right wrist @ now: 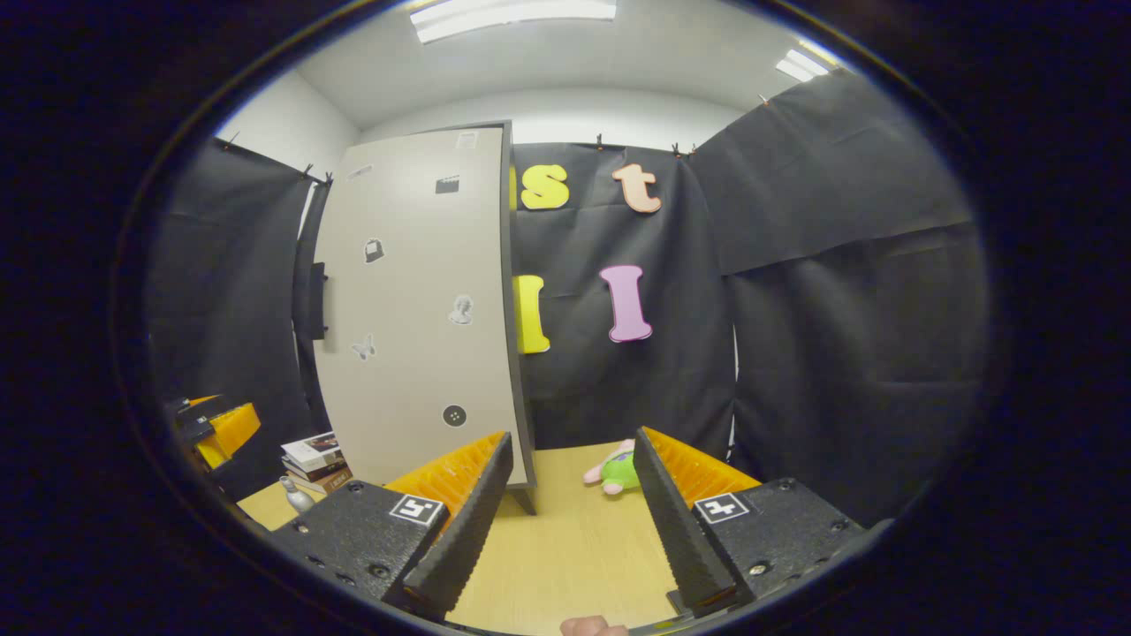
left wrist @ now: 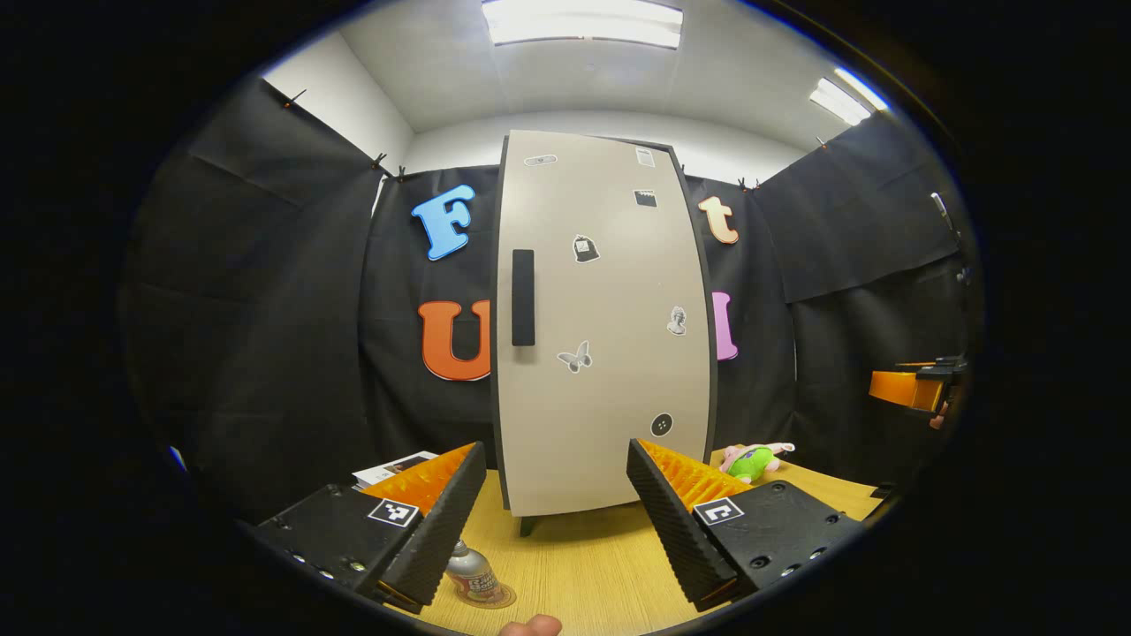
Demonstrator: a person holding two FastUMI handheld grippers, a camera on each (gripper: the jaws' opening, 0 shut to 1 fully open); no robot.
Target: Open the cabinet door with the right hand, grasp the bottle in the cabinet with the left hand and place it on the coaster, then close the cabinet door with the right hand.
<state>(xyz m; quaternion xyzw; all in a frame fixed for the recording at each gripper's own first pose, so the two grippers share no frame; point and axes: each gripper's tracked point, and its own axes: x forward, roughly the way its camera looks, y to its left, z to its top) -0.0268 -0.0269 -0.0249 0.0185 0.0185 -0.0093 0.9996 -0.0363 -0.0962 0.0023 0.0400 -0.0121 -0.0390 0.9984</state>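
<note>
Cabinet door, a tall beige panel with a black handle and small stickers, stands closed and fills the middle of the left gripper view. There the small silver bottle sits upright on a round brown coaster, just beside the left hand-held gripper, whose ribbed fingers spread wide and hold nothing. The right gripper view sees the door from its right side, plus stacked books and the bottle far left. The right hand-held gripper is also spread wide and empty. Light wooden worktop lies bare between its fingers; a pink-and-green plush toy rests near the back edge.
</note>
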